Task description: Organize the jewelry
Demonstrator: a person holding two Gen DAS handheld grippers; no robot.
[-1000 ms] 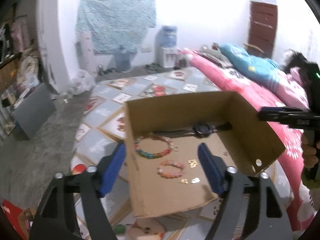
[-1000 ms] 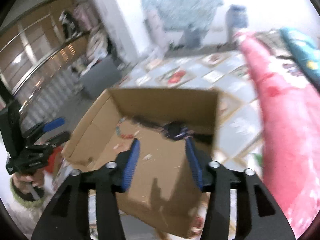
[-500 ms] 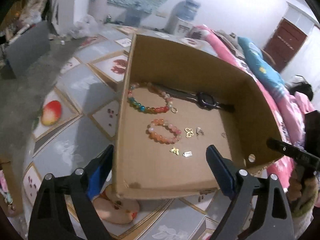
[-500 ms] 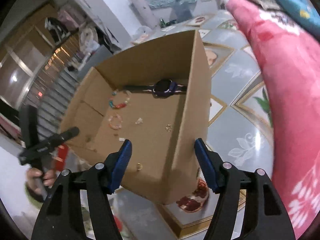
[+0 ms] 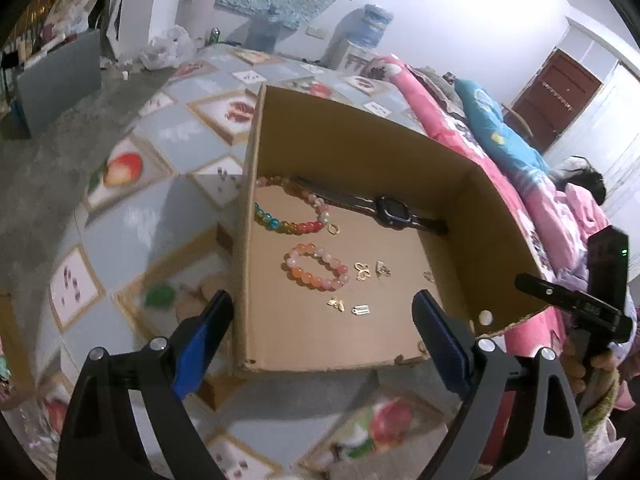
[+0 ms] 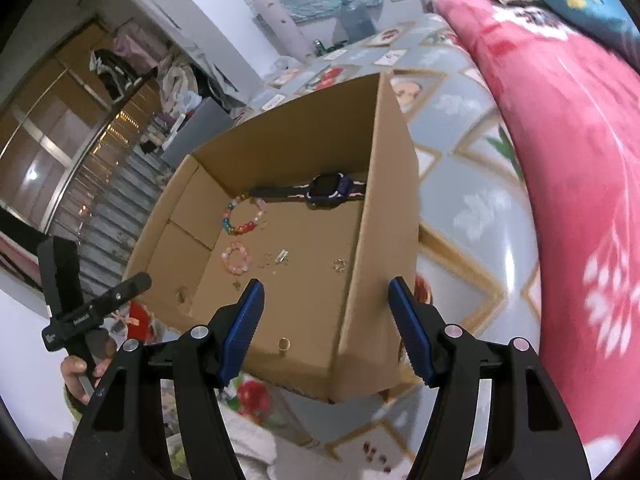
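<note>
The left gripper has its jaws spread wide and empty, straddling the cardboard box's near wall; beyond them lie two bead bracelets, charms and a watch; only the right view shows a gold ring between the right gripper's parted, empty jaws; floor lies free around.

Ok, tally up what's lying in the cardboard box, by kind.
Bracelets: 2, the rainbow bracelet and the pink bracelet
Watch: 1
Small charms: 5, one of them by the right wall
Ring: 1, near the front edge
Total: 9
The gold loop beside the rainbow bracelet is counted as its clasp; I cannot tell if it is loose.
</note>
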